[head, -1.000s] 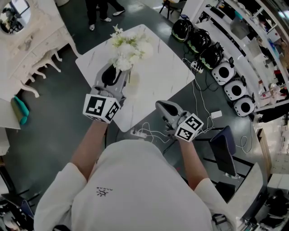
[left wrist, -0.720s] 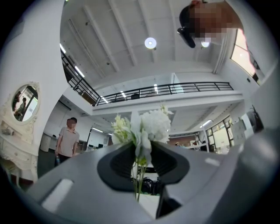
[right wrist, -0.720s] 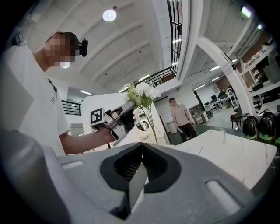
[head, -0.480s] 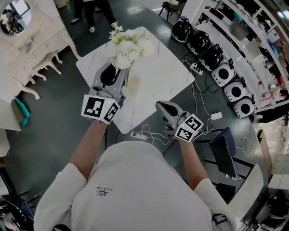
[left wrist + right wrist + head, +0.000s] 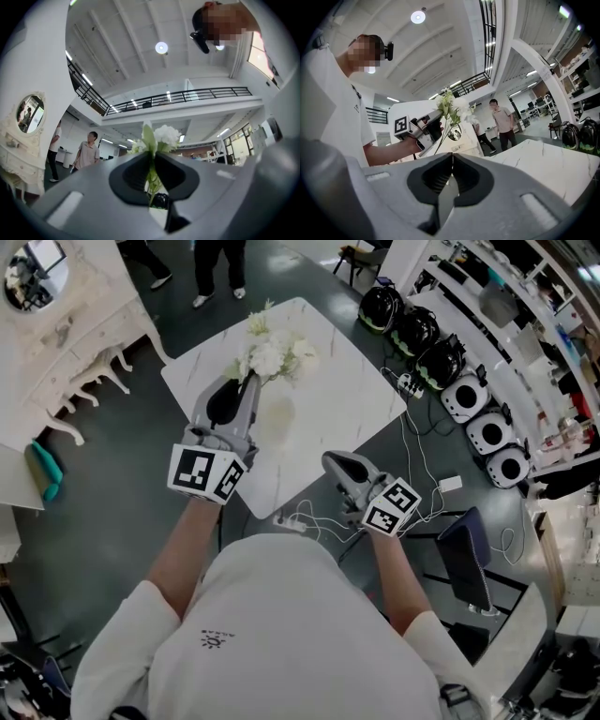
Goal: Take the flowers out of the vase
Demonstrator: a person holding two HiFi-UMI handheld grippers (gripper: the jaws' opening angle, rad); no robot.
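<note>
- Head view: flowers (image 5: pixel 274 354), white heads on green stems, are seen above the far left part of the table (image 5: pixel 347 390), near its far corner.
- Left gripper (image 5: pixel 246 388): its jaws have just been closing and are pinched on the green stems (image 5: pixel 152 180). The white heads are shown above the jaw tips in the left gripper view.
- Right gripper (image 5: pixel 333 463): the jaws are pressed together on nothing. It is held off the table's near right edge and pointed toward the flowers.
- Step in hand, as judged: the bunch is gripped, and the lift out of the vase is starting or about to start.
- Next move, as judged: a straight upward pull is called for, so that the stem ends clear the rim without the vase being tipped.
- Vase (image 5: pixel 277 418): it is made out only as a faint pale patch on the table just beside the left gripper, and its rim cannot be traced.
- Stem ends: these are hidden behind the jaws in both gripper views, so it cannot be told whether they are clear of the vase.
</note>
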